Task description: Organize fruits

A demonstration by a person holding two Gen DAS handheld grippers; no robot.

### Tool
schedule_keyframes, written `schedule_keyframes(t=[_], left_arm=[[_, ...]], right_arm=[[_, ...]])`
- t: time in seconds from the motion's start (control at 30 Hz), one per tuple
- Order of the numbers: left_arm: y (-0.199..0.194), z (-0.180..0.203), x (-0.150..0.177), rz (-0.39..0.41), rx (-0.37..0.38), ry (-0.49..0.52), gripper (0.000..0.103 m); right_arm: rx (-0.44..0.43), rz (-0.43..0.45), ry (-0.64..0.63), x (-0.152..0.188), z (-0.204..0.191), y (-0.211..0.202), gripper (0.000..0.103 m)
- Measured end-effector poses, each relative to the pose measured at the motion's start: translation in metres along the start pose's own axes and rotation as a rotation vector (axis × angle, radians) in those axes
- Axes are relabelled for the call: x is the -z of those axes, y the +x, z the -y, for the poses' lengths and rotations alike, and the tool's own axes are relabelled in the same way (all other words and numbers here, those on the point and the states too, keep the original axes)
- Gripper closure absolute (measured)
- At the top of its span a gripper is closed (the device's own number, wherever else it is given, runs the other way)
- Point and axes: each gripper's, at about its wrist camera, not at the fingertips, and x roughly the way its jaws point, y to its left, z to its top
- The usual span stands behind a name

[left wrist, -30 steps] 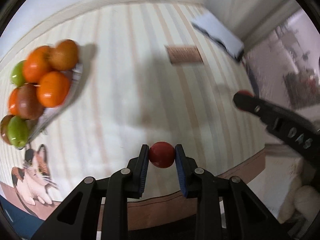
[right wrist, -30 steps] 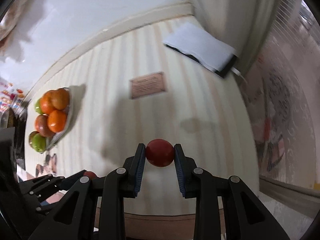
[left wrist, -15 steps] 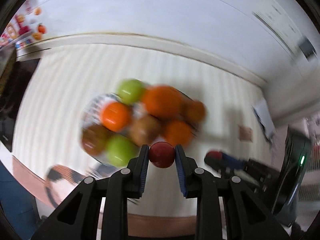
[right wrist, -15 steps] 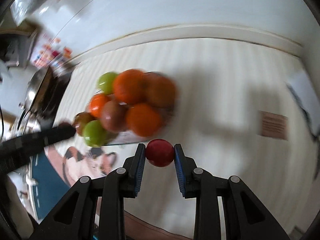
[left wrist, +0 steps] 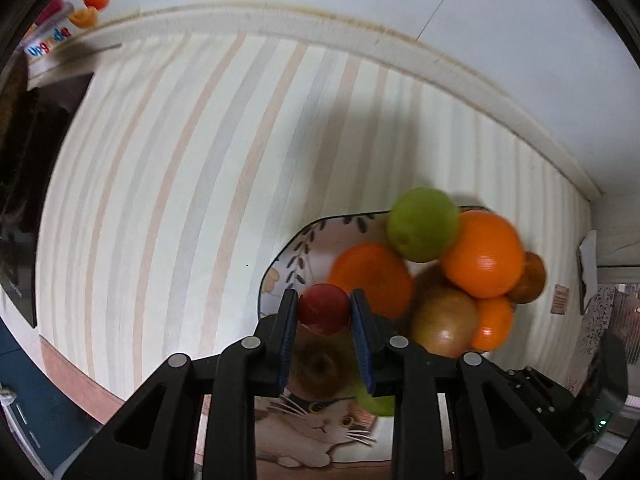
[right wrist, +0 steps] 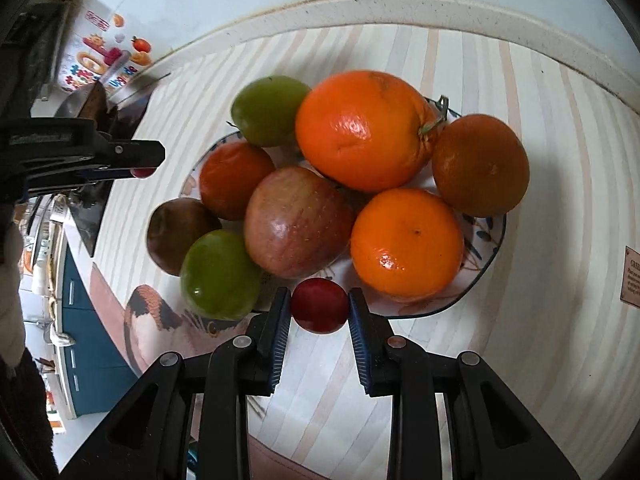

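Note:
A patterned plate [right wrist: 486,258] holds a heap of oranges [right wrist: 366,130], green fruits [right wrist: 268,110] and a red-green apple [right wrist: 298,222]. My right gripper [right wrist: 319,302] is shut on a small red fruit [right wrist: 319,312] just over the plate's near rim. In the left wrist view, my left gripper [left wrist: 323,300] is shut on another small red fruit [left wrist: 324,309], pointing down over the plate's left part [left wrist: 280,258], beside an orange [left wrist: 372,280]. In the right wrist view, the left gripper [right wrist: 136,160] hangs left of the heap.
The plate stands on a striped tablecloth [left wrist: 180,200] with a cat picture [left wrist: 320,428] at its near edge. A black slab [left wrist: 28,184] lies at the left. A colourful pack [right wrist: 100,60] stands at the wall. A small brown label [right wrist: 631,276] lies to the right.
Both grippers have swept from the bare right side of the table to over the fruit plate, each keeping its small red fruit. The plate now fills the right wrist view.

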Motion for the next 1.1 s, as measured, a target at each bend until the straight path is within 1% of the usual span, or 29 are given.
schedule_keyframes(t=[0.17,0.23,0.27,0.33,0.37,0.4,0.43,0.47,0.53,0.6,0.73,0.8,0.9,1.1], left_arm=[[0.018,-0.005,-0.005,-0.057,-0.012,-0.006,0.078],[0.017,-0.007,-0.006,-0.052,-0.006,-0.012,0.075],[0.014,-0.007,-0.005,-0.042,-0.011,-0.014,0.069],[0.006,-0.011,-0.004,-0.023,-0.012,-0.030,0.059],[0.001,-0.012,-0.001,-0.013,-0.002,-0.037,0.044],[-0.004,-0.014,0.001,0.002,0.001,-0.042,0.024],[-0.012,-0.014,0.007,0.024,-0.006,-0.042,0.016],[-0.017,-0.014,0.012,0.039,-0.013,-0.039,0.013],[-0.025,-0.013,0.024,0.069,-0.030,-0.038,0.012],[-0.033,-0.010,0.040,0.096,-0.038,-0.042,0.009],[-0.043,0.004,0.075,0.142,-0.053,-0.057,0.009],[-0.047,0.014,0.093,0.164,-0.060,-0.066,0.009],[-0.054,0.028,0.111,0.195,-0.065,-0.081,0.009],[-0.069,0.053,0.133,0.260,-0.107,-0.109,0.009]], right_arm=[[0.003,0.002,0.023,-0.002,0.001,0.006,0.071],[-0.004,0.009,0.037,-0.003,0.002,0.004,0.068],[-0.016,0.013,0.050,-0.003,0.003,0.001,0.065],[-0.042,0.024,0.078,-0.001,0.006,-0.007,0.046],[-0.040,0.033,0.083,-0.001,0.007,-0.012,0.040],[-0.035,0.047,0.086,0.000,0.007,-0.019,0.029],[-0.036,0.060,0.089,-0.001,0.007,-0.027,0.022],[-0.031,0.073,0.092,0.000,0.008,-0.036,0.019],[0.010,0.083,0.088,-0.001,0.010,-0.050,0.010],[0.071,0.094,0.067,0.000,0.012,-0.064,0.009],[0.169,0.107,0.014,0.004,0.013,-0.088,0.007],[0.187,0.116,-0.007,0.007,0.015,-0.100,0.007],[0.198,0.130,-0.034,0.010,0.014,-0.115,0.007],[0.206,0.171,-0.086,0.012,0.017,-0.140,0.006]])
